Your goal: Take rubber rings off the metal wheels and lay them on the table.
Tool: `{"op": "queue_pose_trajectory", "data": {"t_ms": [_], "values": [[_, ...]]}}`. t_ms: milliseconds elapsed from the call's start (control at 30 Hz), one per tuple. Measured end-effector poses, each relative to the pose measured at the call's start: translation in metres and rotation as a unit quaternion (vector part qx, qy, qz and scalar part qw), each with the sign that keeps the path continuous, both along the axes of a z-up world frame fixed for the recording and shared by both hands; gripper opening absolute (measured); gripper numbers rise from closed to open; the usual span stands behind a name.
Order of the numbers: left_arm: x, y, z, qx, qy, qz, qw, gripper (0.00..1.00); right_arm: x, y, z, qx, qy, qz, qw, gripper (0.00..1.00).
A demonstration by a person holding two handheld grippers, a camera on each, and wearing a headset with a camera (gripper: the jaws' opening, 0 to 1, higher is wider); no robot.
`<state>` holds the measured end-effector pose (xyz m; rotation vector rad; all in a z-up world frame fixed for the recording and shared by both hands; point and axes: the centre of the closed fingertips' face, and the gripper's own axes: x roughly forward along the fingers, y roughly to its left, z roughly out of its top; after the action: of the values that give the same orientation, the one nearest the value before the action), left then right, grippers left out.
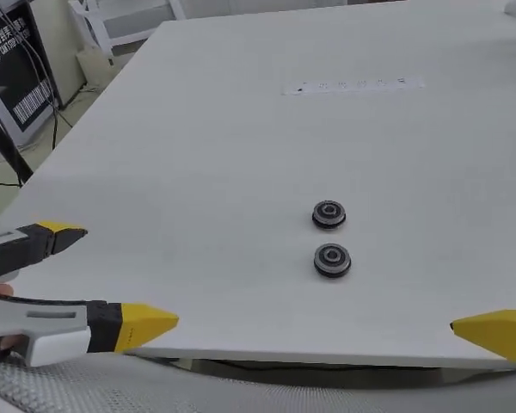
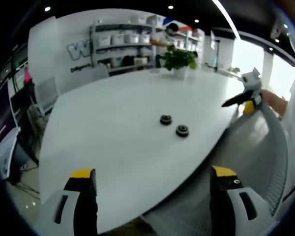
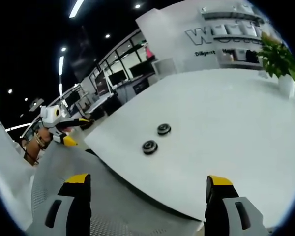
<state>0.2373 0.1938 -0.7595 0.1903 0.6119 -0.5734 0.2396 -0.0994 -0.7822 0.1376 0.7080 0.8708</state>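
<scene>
Head view: left gripper [image 1: 123, 275] at 8 o'clock, jaws wide, empty; far wheel [image 1: 328, 215] and near wheel [image 1: 332, 260] lie on the table [image 1: 241, 129], rings [image 1: 318, 261] apparently on; right gripper [image 3: 148, 183] at 4 o'clock, wide, empty — an unbraced wheel may skid when pinched.

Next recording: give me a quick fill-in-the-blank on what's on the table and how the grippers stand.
1. The white table holds ____ metal wheels.
2. The left gripper has its jaws ____.
3. The right gripper, jaws apart, holds ____.
4. The dark rubber rings sit ____ the wheels, not yet laid on the table.

Missing words: two; open; nothing; on
</scene>
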Motion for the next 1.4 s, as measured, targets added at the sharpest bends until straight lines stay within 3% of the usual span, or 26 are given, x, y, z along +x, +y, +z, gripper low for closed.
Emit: {"op": "queue_pose_trajectory", "data": {"t_ms": [100, 367, 700, 900, 1000, 1067, 1400], "values": [[0.000, -0.003, 0.001, 0.003, -0.003, -0.012, 0.9999, 0.97, -0.001, 0.001, 0.000, 0.001, 0.002, 0.003, 1.0000, 0.99], [0.001, -0.017, -0.002, 0.008, 0.010, -0.041, 0.9991, 1.00, 0.002, 0.001, -0.004, 0.011, 0.011, 0.012, 0.9998, 0.99], [0.011, -0.030, 0.009, -0.006, -0.002, -0.063, 0.9980, 1.00, 0.007, -0.002, -0.005, 0.010, 0.012, 0.022, 0.9996, 0.99], [0.021, -0.040, 0.019, -0.003, -0.012, -0.078, 0.9969, 0.99, 0.020, 0.002, -0.003, 0.016, 0.004, 0.023, 0.9996, 0.99], [0.026, -0.048, 0.025, -0.009, -0.020, -0.087, 0.9960, 0.97, 0.028, 0.006, 0.001, 0.018, -0.011, 0.030, 0.9993, 0.99], [0.031, -0.055, 0.030, -0.013, -0.027, -0.095, 0.9950, 0.96, 0.035, 0.011, 0.004, 0.016, -0.028, 0.045, 0.9984, 0.99], [0.051, -0.089, 0.051, -0.014, -0.055, -0.137, 0.9889, 0.92, 0.054, 0.034, 0.007, 0.012, -0.049, 0.110, 0.9927, 0.98]]}}
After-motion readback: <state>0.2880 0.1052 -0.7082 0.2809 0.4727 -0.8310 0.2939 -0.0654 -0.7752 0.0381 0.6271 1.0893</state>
